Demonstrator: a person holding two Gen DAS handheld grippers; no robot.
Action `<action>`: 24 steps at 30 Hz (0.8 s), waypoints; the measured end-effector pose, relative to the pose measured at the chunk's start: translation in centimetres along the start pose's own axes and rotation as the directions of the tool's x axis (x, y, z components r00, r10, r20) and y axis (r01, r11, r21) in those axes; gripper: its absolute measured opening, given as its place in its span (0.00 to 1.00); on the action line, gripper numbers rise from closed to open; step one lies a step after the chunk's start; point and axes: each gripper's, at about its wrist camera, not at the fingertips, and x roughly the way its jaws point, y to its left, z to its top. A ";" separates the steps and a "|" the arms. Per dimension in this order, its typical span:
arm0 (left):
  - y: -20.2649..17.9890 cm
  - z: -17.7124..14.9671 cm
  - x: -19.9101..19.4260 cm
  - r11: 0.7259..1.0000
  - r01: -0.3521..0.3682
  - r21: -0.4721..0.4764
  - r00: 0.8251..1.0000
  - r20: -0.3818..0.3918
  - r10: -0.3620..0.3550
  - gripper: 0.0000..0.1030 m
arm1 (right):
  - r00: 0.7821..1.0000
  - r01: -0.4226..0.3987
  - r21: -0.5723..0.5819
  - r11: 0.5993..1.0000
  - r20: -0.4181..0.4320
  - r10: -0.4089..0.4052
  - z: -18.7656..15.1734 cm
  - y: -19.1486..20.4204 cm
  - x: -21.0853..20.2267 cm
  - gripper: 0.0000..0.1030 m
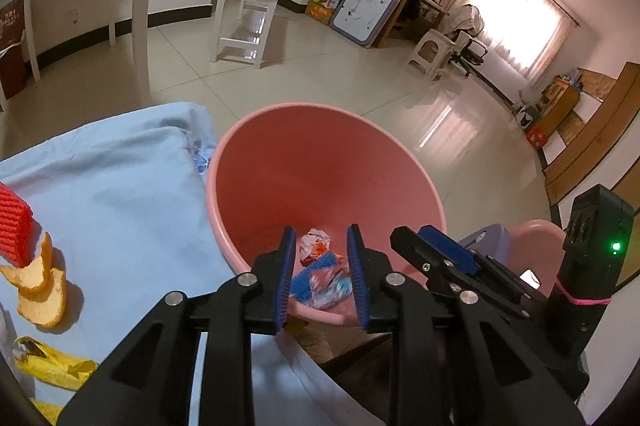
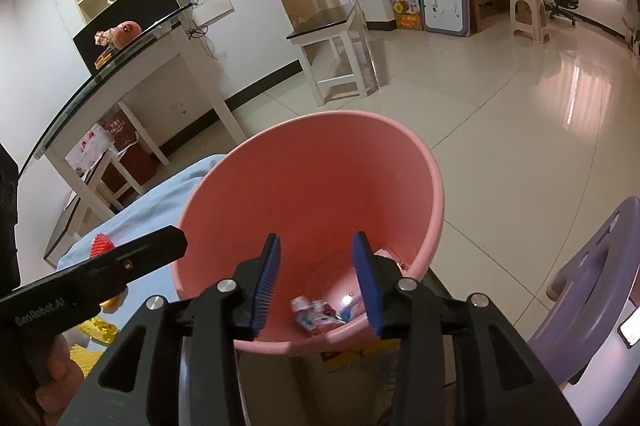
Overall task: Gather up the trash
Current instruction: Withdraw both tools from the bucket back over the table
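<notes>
Trash lies in two places: crumpled wrappers (image 1: 322, 276) rest at the bottom of the pink bin (image 1: 320, 170), and more pieces sit on the blue cloth (image 1: 120, 194) beside it.

Largest is the cloth, spread over the surface left of the bin, its right edge touching the bin's wall. The bin (image 2: 320, 186) stands just off that edge, mouth tilted toward both cameras, over a pale tiled floor (image 1: 360, 78). A purple stool (image 2: 600, 266) sits to the bin's right.

Both grippers hover over the bin's near rim. The left gripper (image 1: 320, 278) has its jaws parted with nothing between them; the wrappers show through the gap, well below. The right gripper (image 2: 316, 286) is likewise spread and empty, and its wrappers (image 2: 316, 314) lie under it on the bin floor.

On the cloth's left edge stand a red ridged item (image 1: 14, 226), touching orange peels (image 1: 40, 286). Nearer the cloth's front left corner lies a yellow wrapper (image 1: 52, 366).
</notes>
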 end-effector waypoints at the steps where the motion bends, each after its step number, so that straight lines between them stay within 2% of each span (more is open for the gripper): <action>1: 0.0 -0.1 -0.2 1.000 0.002 0.000 1.000 0.002 -0.002 0.26 | 1.000 0.001 -0.002 1.000 0.002 -0.001 -0.1 0.0 -0.1 0.38; 13: 0.2 -0.8 -3.3 1.000 -0.016 0.018 0.999 0.045 0.015 0.26 | 0.999 -0.037 -0.016 0.999 0.024 0.038 -1.2 1.4 -2.8 0.46; 14: 0.3 -0.8 -3.7 1.000 -0.015 0.016 0.999 0.044 0.015 0.26 | 0.999 -0.040 -0.018 0.999 0.023 0.040 -1.4 1.6 -3.0 0.46; 16: 0.5 -1.1 -4.4 1.000 -0.016 0.011 0.998 0.053 0.015 0.33 | 0.999 -0.049 -0.022 0.999 0.022 0.050 -1.8 2.2 -3.4 0.46; 24: 1.1 -2.6 -7.6 0.998 -0.061 0.013 0.993 0.097 0.059 0.34 | 0.995 -0.102 -0.057 0.993 0.009 0.102 -3.3 5.2 -4.7 0.47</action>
